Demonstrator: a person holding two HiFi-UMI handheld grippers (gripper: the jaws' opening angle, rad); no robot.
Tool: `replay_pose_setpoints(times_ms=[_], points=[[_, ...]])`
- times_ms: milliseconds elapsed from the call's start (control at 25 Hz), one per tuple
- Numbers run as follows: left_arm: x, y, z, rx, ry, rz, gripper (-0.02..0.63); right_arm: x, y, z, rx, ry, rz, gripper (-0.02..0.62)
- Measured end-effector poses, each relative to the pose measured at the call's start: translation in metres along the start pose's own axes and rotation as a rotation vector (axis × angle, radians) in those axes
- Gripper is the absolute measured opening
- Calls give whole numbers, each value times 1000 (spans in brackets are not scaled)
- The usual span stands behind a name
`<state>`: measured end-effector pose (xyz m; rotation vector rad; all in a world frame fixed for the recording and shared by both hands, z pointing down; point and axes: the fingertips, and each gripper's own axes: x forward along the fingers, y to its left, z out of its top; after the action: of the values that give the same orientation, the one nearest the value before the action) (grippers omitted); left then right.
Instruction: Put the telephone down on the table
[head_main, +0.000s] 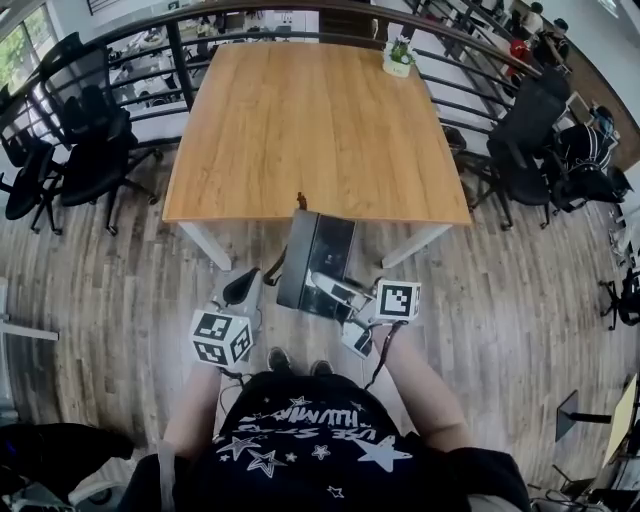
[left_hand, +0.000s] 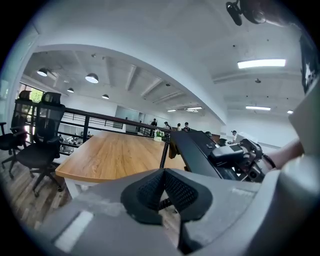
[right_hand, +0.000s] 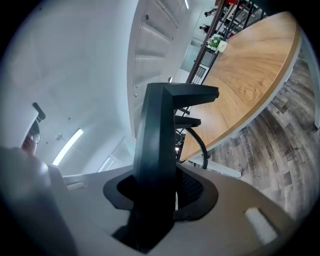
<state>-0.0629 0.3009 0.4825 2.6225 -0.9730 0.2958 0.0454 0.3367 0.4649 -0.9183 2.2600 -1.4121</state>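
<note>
The telephone (head_main: 315, 260) hangs in the air just short of the table's (head_main: 310, 130) near edge, over the wooden floor and not yet above the tabletop. The right gripper (head_main: 335, 290) has it: jaws partway apart, pads clamped on the dark body. The left gripper (head_main: 240, 288) sits low beside it, jaws drawn together, with the coiled cord (head_main: 272, 268) running right past their tips. I cannot tell whether it pinches the cord.

To do this well, I'd carry the set forward over the edge and lay it flat on bare wood. Mind the cord so it does not snag the rim, and release only once the base rests.

The right gripper view shows the grip itself, the slab standing on edge between the pads. The left gripper view shows the phone's face and the right gripper's clamp from the side. Only the head view shows the gap to the table.
</note>
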Motion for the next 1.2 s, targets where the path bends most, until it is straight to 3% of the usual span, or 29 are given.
replay_pose_setpoints(times_ms=[360,760,1200], points=[[-3,30,11,-16,-32,20,3,27,3,12,-16,14,4,161],[-3,78,15,2,-35,-3,3,56,-9,23,-42,-17,-47,161],[35,111,21,-29,-13,50,3,96,-36,65,-37,27,14,161]])
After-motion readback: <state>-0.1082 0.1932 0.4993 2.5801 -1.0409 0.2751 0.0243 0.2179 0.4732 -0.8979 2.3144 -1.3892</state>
